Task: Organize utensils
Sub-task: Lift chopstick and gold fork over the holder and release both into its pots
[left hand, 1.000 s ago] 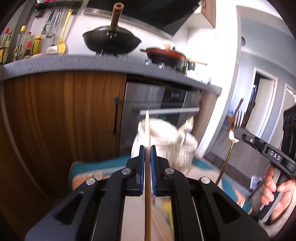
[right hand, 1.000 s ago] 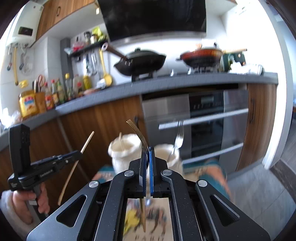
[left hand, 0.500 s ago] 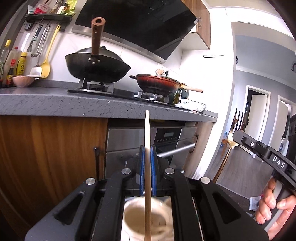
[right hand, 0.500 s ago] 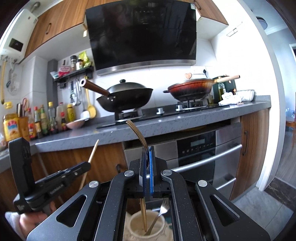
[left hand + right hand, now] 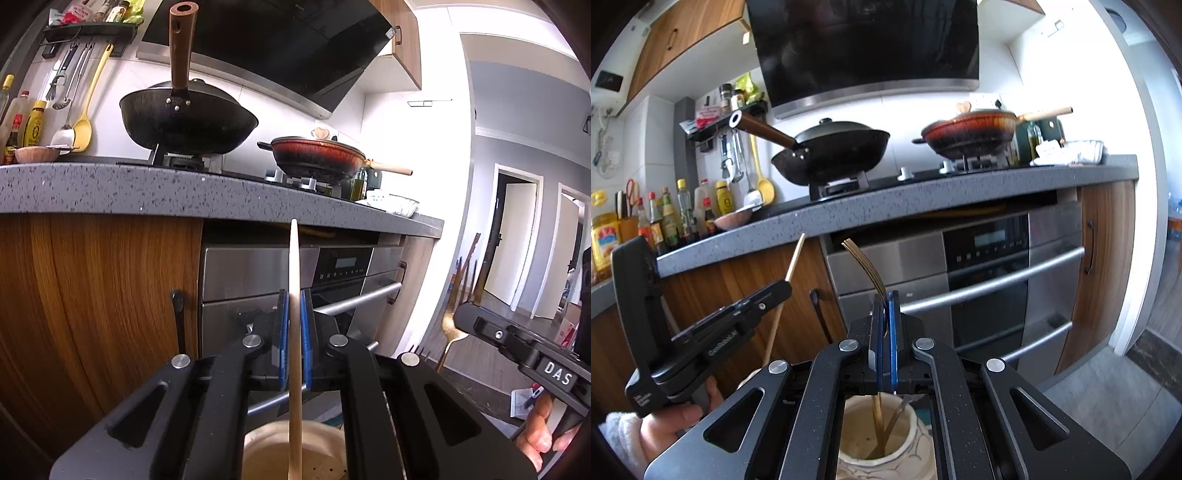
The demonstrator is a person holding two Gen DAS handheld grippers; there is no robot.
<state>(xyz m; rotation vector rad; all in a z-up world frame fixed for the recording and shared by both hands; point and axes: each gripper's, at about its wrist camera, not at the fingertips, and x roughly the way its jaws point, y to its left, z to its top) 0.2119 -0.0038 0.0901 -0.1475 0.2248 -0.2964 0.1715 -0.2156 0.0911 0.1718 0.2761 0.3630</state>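
Currently, status: mid-task, two utensils in transit, neither released.
Left gripper [image 5: 294, 332]: jaws closed on a wooden chopstick [image 5: 294, 280], held nearly upright; its lower end hangs over the mouth of a cream holder [image 5: 295, 452], and whether it is inside cannot be told.
Right gripper [image 5: 885, 332]: jaws closed on a gold fork [image 5: 866, 264], tines up and curving left; the handle runs down into a second cream jar [image 5: 875, 448].
Jar contents: one other utensil, silver-toned, already leans inside the right-hand jar; that part looks done.
Left holder contents: interior mostly hidden by the chopstick and gripper body, cannot tell.
Remaining, my estimate: lower both pieces fully, let go, then fetch any utensils not yet sorted; none are visible here.
Surroundings: kitchen tabletop [image 5: 923, 195] with wok [image 5: 831, 151] behind, not involved.
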